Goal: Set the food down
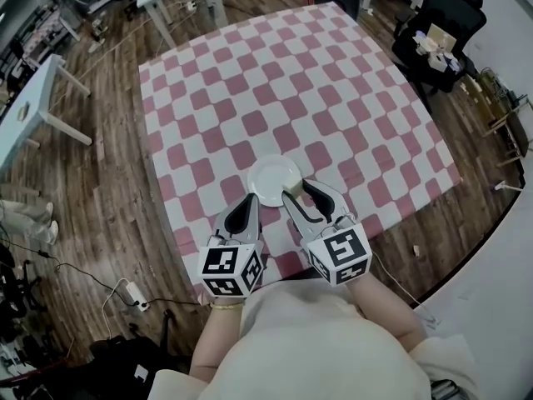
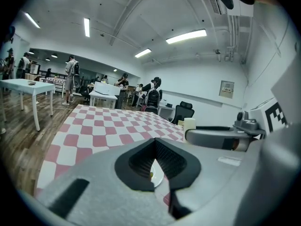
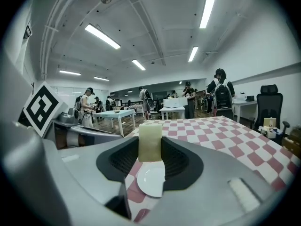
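Observation:
A pale cream block of food [image 3: 150, 142] is clamped upright between the jaws of my right gripper [image 3: 150, 149], and the block [image 2: 189, 123] also shows in the left gripper view. It hangs just above the near rim of a white plate [image 1: 272, 179], which lies on the pink-and-white checked table [image 1: 275, 90]. The same plate [image 3: 151, 180] shows below the block. In the head view my right gripper [image 1: 296, 192] reaches over the plate's near right edge. My left gripper [image 1: 251, 199] sits beside it at the plate's near left edge. It is shut with nothing in it, and the plate [image 2: 155, 174] shows through its pads.
A black office chair [image 1: 441, 15] with small boxes stands at the table's far right corner. Light tables [image 1: 33, 98] stand on the wooden floor to the left, with cables and a power strip [image 1: 133, 294] near my feet. People stand in the room's background [image 3: 221, 95].

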